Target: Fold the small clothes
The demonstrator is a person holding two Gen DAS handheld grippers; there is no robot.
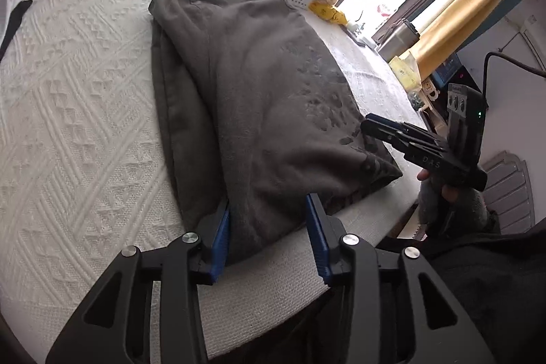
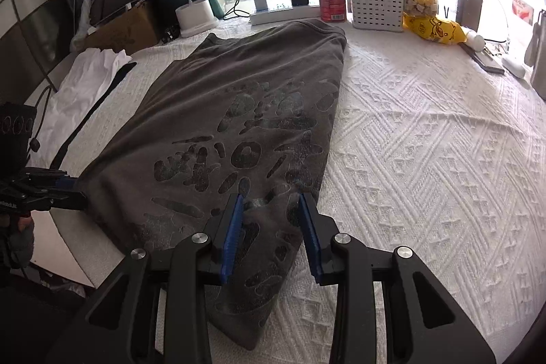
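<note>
The right gripper's body reads "DAS"; the shirt's dark print is illegible. On the white cloth, the left gripper stands part open astride the shirt's near edge, pads not pressing. The right gripper stands part open astride the near right corner, grip unclear.

A dark grey shirt with a faded dark print is lying folded lengthwise, stretching from lower centre toward upper centre.
</note>
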